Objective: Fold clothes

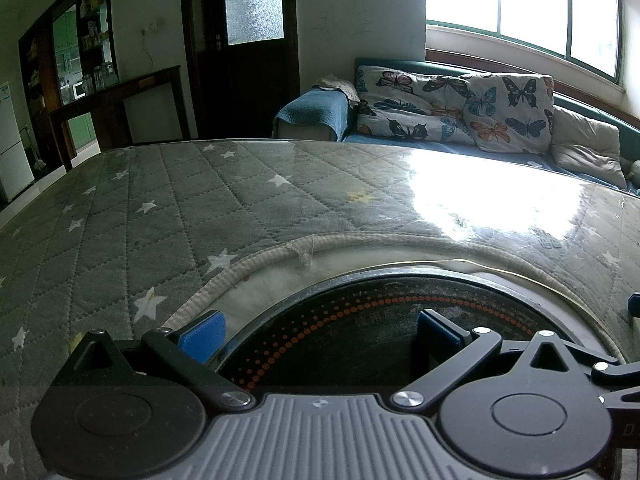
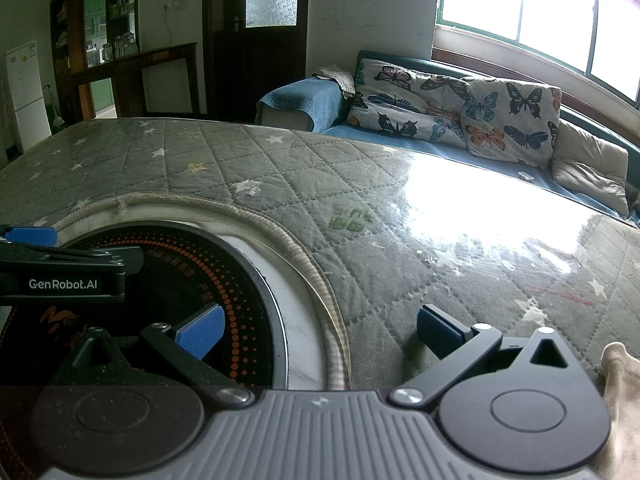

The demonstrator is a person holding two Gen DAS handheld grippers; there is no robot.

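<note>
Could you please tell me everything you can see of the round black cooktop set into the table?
The cooktop is a round, glossy black disc, glass by the look of it, ringed with rows of small orange dots and some orange lettering too blurred to read. A thin metal rim edges it, and a pale band surrounds that. It lies flat, sunk into a round opening in the grey quilted table cover, whose cut edge is trimmed with beige braid. Nothing rests on it. Both grippers hover above it, jaws open.

Grey star-quilted table (image 1: 168,200) under glossy clear film, round black cooktop (image 2: 168,280) set in, beige cloth (image 2: 620,400) at its edge.
</note>
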